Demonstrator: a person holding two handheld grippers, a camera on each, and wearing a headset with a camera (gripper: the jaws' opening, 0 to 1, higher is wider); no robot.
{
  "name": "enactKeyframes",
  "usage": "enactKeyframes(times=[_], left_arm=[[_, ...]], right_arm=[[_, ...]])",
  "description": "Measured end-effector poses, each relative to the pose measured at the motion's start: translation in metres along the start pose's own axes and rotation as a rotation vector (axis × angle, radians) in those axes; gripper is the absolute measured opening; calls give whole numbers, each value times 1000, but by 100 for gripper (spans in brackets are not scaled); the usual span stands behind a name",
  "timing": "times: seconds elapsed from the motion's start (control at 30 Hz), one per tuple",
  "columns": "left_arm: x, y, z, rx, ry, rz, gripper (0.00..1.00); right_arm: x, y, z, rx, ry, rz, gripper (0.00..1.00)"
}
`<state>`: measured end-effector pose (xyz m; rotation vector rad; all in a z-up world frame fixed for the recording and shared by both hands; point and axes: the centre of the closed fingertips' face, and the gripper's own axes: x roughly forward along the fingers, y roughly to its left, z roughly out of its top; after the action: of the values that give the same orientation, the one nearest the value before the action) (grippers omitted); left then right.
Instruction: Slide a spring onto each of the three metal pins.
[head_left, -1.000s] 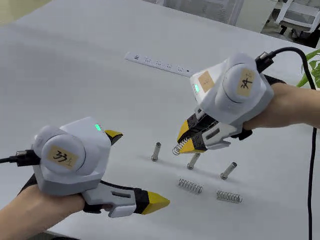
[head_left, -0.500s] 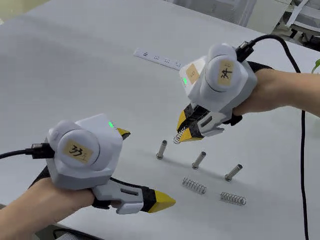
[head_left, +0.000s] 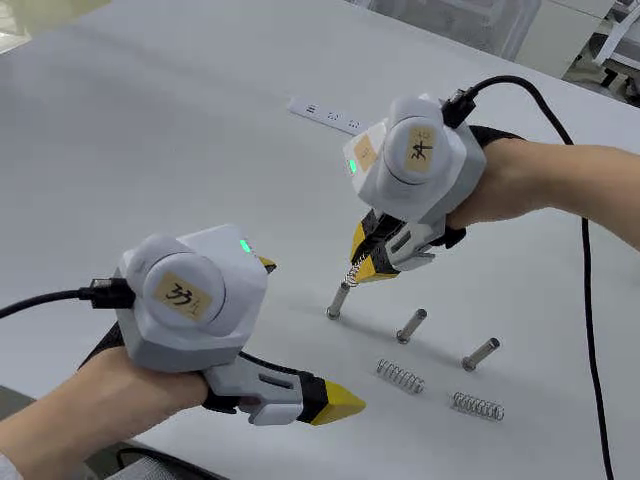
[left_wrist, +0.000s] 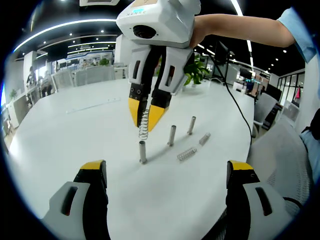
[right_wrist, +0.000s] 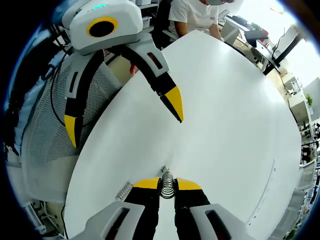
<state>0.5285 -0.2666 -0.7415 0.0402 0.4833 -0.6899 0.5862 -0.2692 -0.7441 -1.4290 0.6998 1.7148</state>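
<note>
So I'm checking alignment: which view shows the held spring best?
Left gripper view: the spring hangs side-on from the right gripper, just above a pin. Head view shows it small; right gripper view, end-on between the jaws.

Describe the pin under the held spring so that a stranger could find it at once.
On the white table, three pins stand in a row beside two loose springs. It is the end pin on the left in the head view. Alone among them, it has the right gripper holding a spring just over its top.
</note>
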Motion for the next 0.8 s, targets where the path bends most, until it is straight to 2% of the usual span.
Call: enactKeyframes(times=[0.2, 0.8], left_arm=[[0, -3, -1, -2, 2, -7, 99], [0, -4, -6, -15, 8, -15, 99]], right_arm=[[3, -1, -1, -15, 27, 7, 7], [14, -1, -4, -6, 45, 30, 7]])
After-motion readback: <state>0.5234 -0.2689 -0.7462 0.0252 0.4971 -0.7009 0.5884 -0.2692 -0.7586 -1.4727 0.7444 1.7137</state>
